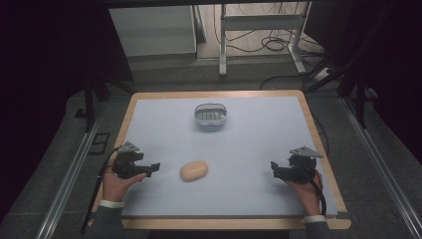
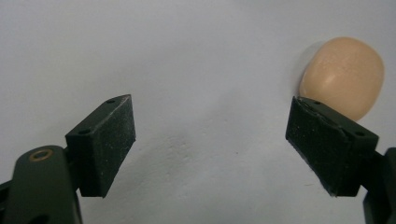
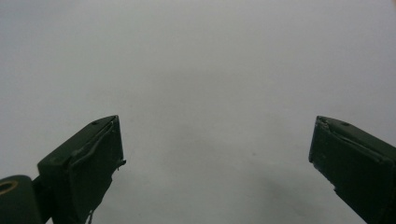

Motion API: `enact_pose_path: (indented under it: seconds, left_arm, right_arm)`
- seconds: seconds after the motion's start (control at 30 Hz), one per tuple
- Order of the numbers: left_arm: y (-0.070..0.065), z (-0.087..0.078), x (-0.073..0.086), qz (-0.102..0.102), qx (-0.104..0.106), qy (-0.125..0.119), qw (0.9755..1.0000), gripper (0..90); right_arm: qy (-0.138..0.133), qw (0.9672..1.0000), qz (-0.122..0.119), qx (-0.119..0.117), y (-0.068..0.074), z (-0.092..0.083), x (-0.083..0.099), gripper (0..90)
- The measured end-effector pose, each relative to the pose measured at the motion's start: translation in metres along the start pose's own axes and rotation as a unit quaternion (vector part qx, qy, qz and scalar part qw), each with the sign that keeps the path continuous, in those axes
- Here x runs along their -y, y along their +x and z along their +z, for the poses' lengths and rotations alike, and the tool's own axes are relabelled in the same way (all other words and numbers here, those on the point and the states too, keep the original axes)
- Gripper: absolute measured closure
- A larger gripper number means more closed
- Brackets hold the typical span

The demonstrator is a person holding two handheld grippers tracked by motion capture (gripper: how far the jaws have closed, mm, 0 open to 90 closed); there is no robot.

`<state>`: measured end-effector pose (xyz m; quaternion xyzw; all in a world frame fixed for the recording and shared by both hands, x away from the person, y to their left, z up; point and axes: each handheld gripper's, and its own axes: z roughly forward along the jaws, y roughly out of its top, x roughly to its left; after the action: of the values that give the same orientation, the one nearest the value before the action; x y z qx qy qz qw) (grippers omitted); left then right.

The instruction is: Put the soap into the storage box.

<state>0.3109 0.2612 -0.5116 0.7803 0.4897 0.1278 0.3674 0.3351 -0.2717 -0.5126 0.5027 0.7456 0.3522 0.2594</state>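
The peach soap bar point(image 2: 343, 77) looks smooth and waxy, the grey tabletop point(image 1: 249, 164) matt within a wooden rim, and the soap dish point(image 1: 211, 115) glossy clear plastic.

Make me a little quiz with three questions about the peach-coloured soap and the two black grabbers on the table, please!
1. True or false: the left gripper is squeezing the peach-coloured oval soap bar.
2. Which lies farther from the person: A) the soap bar, B) the clear plastic soap dish?
3. Fill in: the right gripper has its jaws ____.

Key:
1. False. Its jaws stand wide apart, with the soap bar beside them on the pale blue table top.
2. B.
3. Open, with only table between them.
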Motion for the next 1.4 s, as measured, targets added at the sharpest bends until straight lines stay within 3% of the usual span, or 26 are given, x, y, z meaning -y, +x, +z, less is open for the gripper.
enact_pose_path:
  seconds: [0.13,0.43,0.63,0.97,1.1,1.27,1.4]
  left_arm:
    - [0.001,0.003,0.0,0.006,-0.006,0.009,0.9999,16.4]
    - [0.0,0.003,0.001,0.01,-0.004,0.011,0.9999,16.8]
    - [-0.001,0.003,0.0,0.013,-0.01,0.015,0.9998,17.4]
    - [-0.009,0.013,0.0,0.024,-0.029,0.051,0.998,19.1]
    - [-0.02,0.009,-0.005,0.035,-0.023,0.045,0.9981,19.1]
    - [-0.023,0.002,-0.014,0.045,-0.017,0.037,0.9982,19.4]
    - [-0.026,-0.002,-0.02,0.055,-0.014,0.042,0.9975,19.5]
  right_arm:
    - [-0.012,0.9998,-0.015,-0.005,0.0,-0.01,0.002,6.4]
    - [-0.04,0.9991,0.003,-0.016,-0.003,-0.022,0.006,8.5]
    - [-0.053,0.9984,-0.004,-0.018,-0.005,-0.024,0.007,9.3]
    - [-0.044,0.9986,0.008,-0.027,-0.015,-0.02,0.012,9.5]
    - [-0.044,0.9986,0.012,-0.027,-0.016,-0.021,0.012,9.5]
    - [-0.041,0.9988,0.001,-0.025,-0.013,-0.023,0.012,9.5]
    - [-0.046,0.9986,0.009,-0.027,-0.013,-0.026,0.011,9.5]
